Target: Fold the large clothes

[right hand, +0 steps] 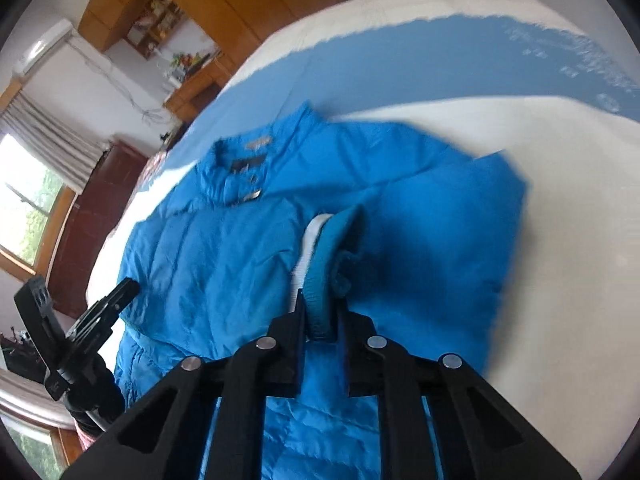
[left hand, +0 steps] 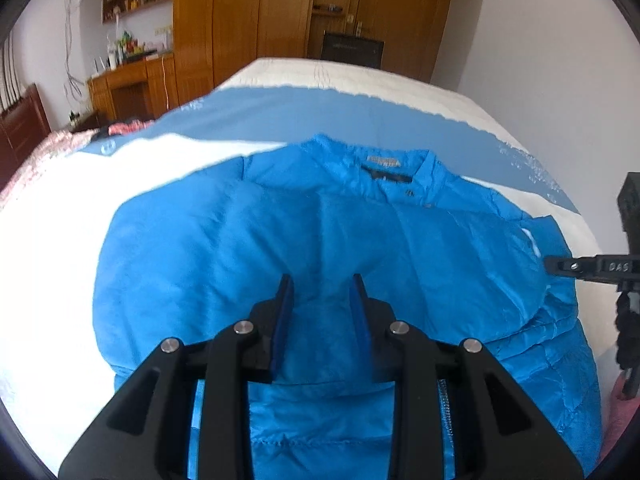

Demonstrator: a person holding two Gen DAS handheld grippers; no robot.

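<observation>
Jacket [left hand: 320, 240] lies flat on the bed [left hand: 52, 264], collar [left hand: 388, 168] at the far end, hem toward the near edge. Its left side looks already folded in over the body.

Right gripper [right hand: 320, 312]: jaws clenched on the cuff [right hand: 320, 280] of the right sleeve [right hand: 440, 240], which is lifted over the jacket body. Left gripper [left hand: 322, 292]: jaws released, nothing between them, hovering above the jacket's middle.

Step in hand, by judgement: carrying the right sleeve across the body. To do it well, keep the cuff low and draw the sleeve leftward until it lies straight across the chest, without dragging the panel beneath. The padded fabric will likely spring back; the left gripper could press the fold line at the shoulder while the cuff is laid down. Let go only once the cuff rests flat.

Edges and room: bare sheet lies left, right and far of the jacket. A patterned cloth [left hand: 48, 148] sits at the far left, well apart. The near hem falls toward the bed's near edge; avoid pulling the jacket nearer.
</observation>
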